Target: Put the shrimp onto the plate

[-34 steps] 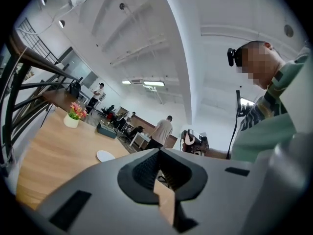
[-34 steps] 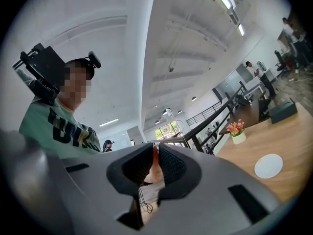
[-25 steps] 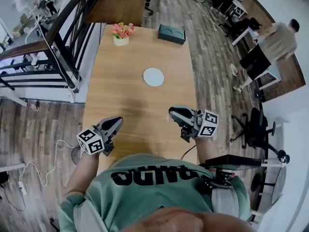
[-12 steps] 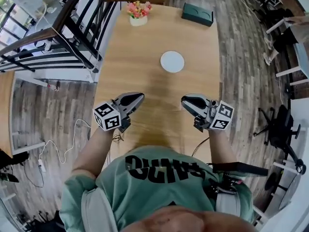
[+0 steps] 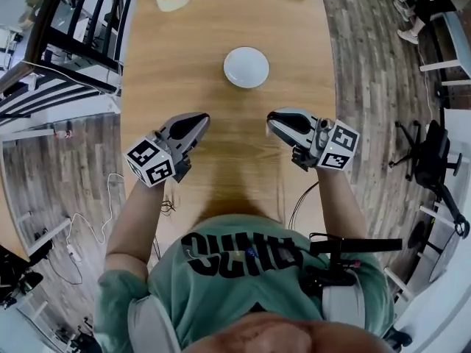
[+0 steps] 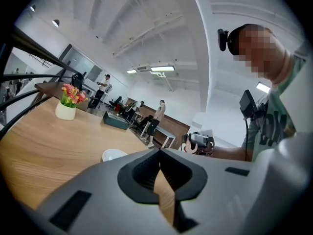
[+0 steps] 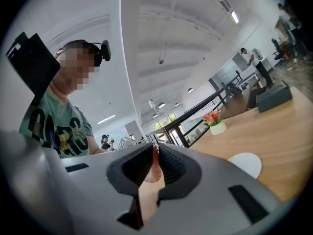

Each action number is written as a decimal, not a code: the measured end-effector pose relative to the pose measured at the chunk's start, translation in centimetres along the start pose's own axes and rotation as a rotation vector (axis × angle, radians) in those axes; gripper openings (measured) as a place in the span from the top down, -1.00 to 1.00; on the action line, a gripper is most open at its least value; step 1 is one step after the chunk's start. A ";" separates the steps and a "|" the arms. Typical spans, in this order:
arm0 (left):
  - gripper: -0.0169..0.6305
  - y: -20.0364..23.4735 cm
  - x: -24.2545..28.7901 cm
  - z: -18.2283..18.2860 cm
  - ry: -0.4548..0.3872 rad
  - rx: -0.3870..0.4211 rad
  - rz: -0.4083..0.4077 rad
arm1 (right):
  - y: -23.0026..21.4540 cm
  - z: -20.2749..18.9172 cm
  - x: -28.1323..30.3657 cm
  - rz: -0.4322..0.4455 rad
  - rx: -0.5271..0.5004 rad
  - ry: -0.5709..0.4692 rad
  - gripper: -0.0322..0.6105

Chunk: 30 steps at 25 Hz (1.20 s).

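Left gripper and right gripper nearer one plate; one shrimp in right fingers

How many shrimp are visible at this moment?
1: the shrimp is pinched in the jaws of the right gripper. The plate holds none; others could be hidden.

Smooth matt grain on the long light-wood bench; glossy small round white plate; smooth pink shrimp.

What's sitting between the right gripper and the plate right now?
Nothing: the head view shows only bare wooden table between the right gripper, shut on the shrimp, and the white plate.
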<state>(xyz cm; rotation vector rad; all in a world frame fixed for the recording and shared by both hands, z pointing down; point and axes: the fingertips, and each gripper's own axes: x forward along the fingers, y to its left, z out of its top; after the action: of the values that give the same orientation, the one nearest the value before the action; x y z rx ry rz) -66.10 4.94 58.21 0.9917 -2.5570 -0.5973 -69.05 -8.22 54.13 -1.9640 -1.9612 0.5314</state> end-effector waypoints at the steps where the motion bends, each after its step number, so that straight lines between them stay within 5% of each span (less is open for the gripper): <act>1: 0.93 0.7 0.6 -0.3 0.004 -0.004 0.000 | -1.2 -0.1 0.2 -0.010 -0.006 0.006 0.78; 16: 0.93 10.8 6.3 -3.1 -0.040 0.034 0.072 | -17.2 -5.4 4.7 -0.232 -0.005 0.087 0.78; 30: 0.93 14.1 9.1 -4.0 -0.055 0.056 0.066 | -25.3 -6.8 8.7 -0.354 -0.113 0.210 0.78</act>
<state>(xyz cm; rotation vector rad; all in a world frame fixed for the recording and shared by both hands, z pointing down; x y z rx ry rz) -78.50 6.99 69.98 0.9169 -2.6565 -0.5449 -88.21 1.01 71.72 -1.6005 -2.1705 0.1224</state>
